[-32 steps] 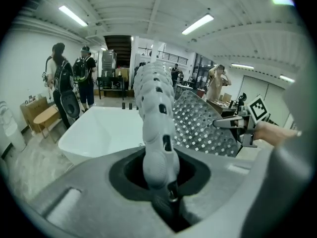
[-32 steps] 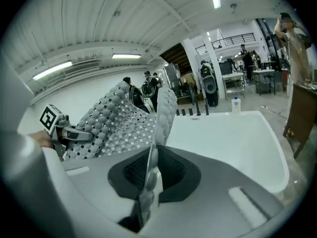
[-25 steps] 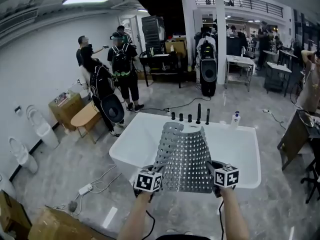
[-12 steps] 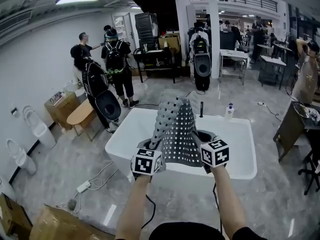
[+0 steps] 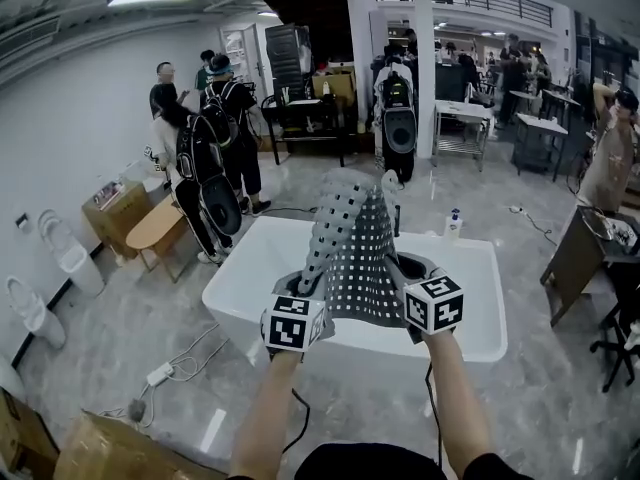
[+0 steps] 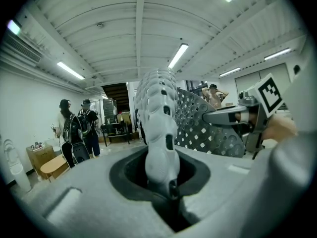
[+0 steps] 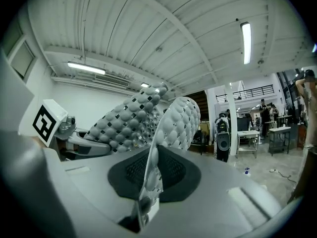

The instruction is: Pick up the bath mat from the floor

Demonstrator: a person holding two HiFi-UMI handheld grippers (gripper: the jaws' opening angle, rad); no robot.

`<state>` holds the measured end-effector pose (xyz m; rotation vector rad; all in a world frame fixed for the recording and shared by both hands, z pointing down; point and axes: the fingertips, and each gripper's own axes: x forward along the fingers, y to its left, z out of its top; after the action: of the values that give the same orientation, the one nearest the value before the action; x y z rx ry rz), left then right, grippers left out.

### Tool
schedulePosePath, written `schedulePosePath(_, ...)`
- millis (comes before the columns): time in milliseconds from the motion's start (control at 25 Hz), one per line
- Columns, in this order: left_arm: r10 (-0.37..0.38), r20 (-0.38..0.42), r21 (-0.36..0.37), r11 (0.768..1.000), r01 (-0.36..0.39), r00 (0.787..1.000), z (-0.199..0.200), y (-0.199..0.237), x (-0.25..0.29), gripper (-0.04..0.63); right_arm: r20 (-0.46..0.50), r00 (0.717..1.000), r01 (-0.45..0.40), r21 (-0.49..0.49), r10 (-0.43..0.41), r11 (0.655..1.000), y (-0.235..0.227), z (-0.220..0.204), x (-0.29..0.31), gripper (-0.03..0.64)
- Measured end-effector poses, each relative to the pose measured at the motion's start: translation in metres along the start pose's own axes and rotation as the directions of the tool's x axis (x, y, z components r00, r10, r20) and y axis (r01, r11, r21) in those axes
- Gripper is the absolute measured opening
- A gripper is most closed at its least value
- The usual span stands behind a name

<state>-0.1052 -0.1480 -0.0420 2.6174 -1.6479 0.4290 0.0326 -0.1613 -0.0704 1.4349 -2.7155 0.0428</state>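
Soft, rubbery-looking grey bath mat (image 5: 352,258), its surface pebbled with rounded bumps and pierced by square holes, seen against the smooth, glossy white bathtub (image 5: 232,286) beyond it. The left gripper (image 6: 166,180) and right gripper (image 7: 146,192) have matt grey plastic shells; the right one's dark pads (image 7: 174,170) carry a fine mesh texture. The grey floor (image 5: 120,318) looks like polished stone tile with a faint sheen. Near left, a plain brown cardboard box (image 5: 100,453); far left, a pale wooden stool (image 5: 155,230) and glossy white fixtures (image 5: 70,253).
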Motion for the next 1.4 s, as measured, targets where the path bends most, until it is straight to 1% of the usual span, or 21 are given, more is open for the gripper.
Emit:
schedulePosePath(240, -0.018, 0.024, 0.020, 1.000, 0.017, 1.000, 0.016, -0.009, 0.010, 0.071, 0.022, 1.000, 0.011, -0.001, -0.011, 1.000, -0.013, 0.009, -0.004, 0.021)
schedulePosePath(480, -0.044, 0.047, 0.035, 0.998, 0.043, 0.998, 0.027, -0.017, 0.023, 0.071, 0.048, 0.997, 0.054, 0.003, -0.054, 0.999, -0.030, 0.016, -0.011, 0.021)
schedulePosePath(640, -0.070, 0.055, 0.025, 0.997, 0.068, 0.996, 0.029, -0.034, 0.033, 0.071, 0.053, 0.995, 0.087, 0.012, -0.088, 0.996, -0.049, 0.013, -0.023, 0.021)
schedulePosePath(800, -0.086, 0.062, 0.008, 0.996, 0.086, 0.994, 0.032, -0.038, 0.037, 0.071, 0.061, 0.995, 0.082, -0.001, -0.082, 0.997, -0.052, 0.016, -0.030, 0.021)
schedulePosePath(1000, -0.093, 0.065, -0.011, 0.996, 0.094, 0.994, 0.027, -0.038, 0.036, 0.071, 0.065, 0.995, 0.073, -0.025, -0.071, 0.997, -0.047, 0.014, -0.034, 0.021)
schedulePosePath(1200, -0.101, 0.082, -0.021, 0.994, 0.103, 0.992, 0.022, -0.040, 0.038, 0.071, 0.061, 0.992, 0.109, -0.006, -0.109, 0.994, -0.054, 0.005, -0.036, 0.020)
schedulePosePath(1400, -0.090, 0.073, 0.003, 0.996, 0.090, 0.993, 0.003, -0.039, 0.049, 0.071, 0.056, 0.989, 0.137, -0.009, -0.137, 0.990, -0.058, -0.012, -0.033, 0.020)
